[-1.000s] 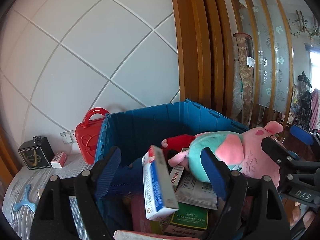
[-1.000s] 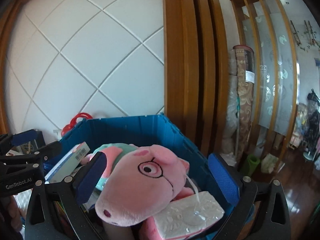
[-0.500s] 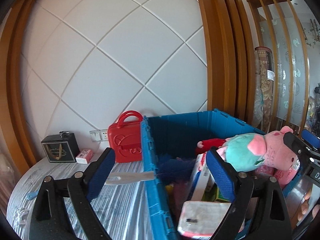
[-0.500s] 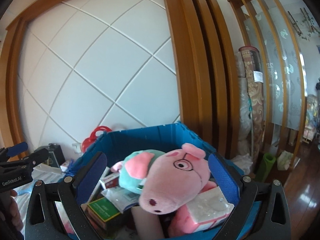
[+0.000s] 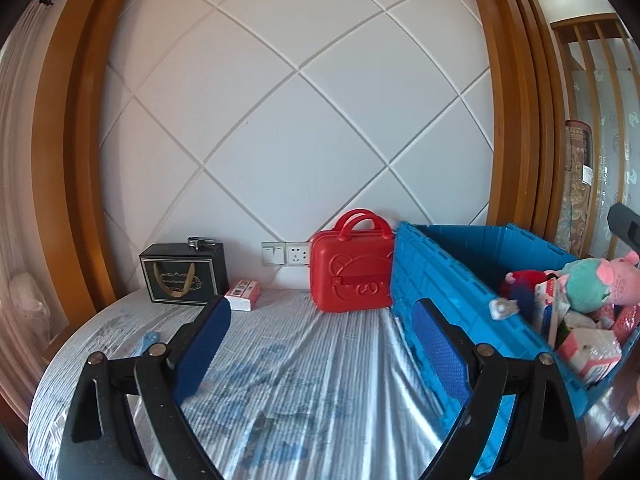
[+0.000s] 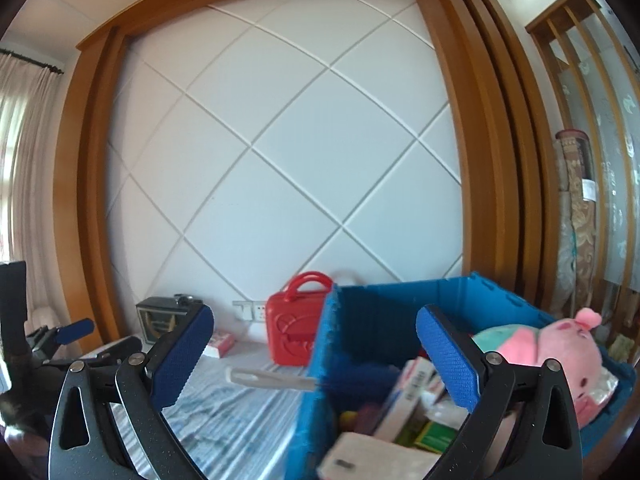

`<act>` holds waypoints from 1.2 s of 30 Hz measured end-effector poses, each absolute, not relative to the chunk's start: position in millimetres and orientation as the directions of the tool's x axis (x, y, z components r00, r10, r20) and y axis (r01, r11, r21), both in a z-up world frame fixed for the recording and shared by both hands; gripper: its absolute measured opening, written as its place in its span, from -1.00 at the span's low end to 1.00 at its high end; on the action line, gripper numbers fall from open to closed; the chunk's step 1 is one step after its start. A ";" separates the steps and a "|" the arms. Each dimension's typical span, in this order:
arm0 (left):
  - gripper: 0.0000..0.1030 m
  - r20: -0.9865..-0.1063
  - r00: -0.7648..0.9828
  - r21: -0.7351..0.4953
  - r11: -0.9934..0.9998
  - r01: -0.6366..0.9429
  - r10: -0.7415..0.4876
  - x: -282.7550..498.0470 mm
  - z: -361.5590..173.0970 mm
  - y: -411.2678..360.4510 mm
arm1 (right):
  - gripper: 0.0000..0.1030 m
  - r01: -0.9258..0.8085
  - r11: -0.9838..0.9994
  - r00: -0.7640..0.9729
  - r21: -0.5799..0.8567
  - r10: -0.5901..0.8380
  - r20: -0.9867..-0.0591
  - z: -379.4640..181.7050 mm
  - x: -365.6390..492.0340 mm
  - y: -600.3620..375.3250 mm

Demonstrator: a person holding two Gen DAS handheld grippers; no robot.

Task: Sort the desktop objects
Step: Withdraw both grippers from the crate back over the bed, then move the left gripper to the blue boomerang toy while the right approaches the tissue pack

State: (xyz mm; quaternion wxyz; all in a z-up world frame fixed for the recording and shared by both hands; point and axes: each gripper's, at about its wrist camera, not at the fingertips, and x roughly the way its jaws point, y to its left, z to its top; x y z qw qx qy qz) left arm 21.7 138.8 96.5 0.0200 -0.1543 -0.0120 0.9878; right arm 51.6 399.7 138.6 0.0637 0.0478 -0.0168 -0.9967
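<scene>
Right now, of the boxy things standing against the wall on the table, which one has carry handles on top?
The red case, beside the blue crate; the black box stands further left without them.

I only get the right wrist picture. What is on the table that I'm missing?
Observer: A small light-blue toy lies on the table, on its left side.
Operator: Anything hidden from me in the blue crate?
Observer: Yes, a red soft toy sits in the crate, just left of the pink pig.
Operator: Is the other hand carrying something?
Observer: No. The left hand-held gripper is open, with nothing between its fingers.
</scene>
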 end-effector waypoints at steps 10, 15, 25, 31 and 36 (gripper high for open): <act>0.80 -0.466 -0.882 -0.064 -0.992 0.109 -0.067 -50.2 35.1 -63.0 | 1.00 0.164 -0.986 -0.959 0.011 -0.162 -0.234 128.6 -32.6 211.4; 0.80 -0.594 -0.789 -0.069 -0.968 0.240 -0.153 -97.0 -24.9 -141.5 | 1.00 0.216 -0.976 -0.907 0.032 -0.212 -0.365 96.0 -107.5 153.1; 0.80 -0.760 -0.628 -0.068 -0.941 0.333 -0.168 -215.4 -153.4 -234.9 | 1.00 0.209 -0.976 -0.751 0.068 -0.204 -0.627 -42.5 -271.4 95.7; 0.51 -0.818 -0.551 -0.050 -0.933 0.357 -0.167 -284.4 -221.0 -265.9 | 1.00 0.214 -0.975 -0.704 0.057 -0.194 -0.683 -104.1 -345.5 65.0; -0.21 -0.809 -0.558 -0.018 -0.940 0.340 -0.187 -315.5 -244.4 -276.9 | 1.00 0.202 -0.975 -0.672 0.096 -0.209 -0.710 -147.2 -417.3 31.0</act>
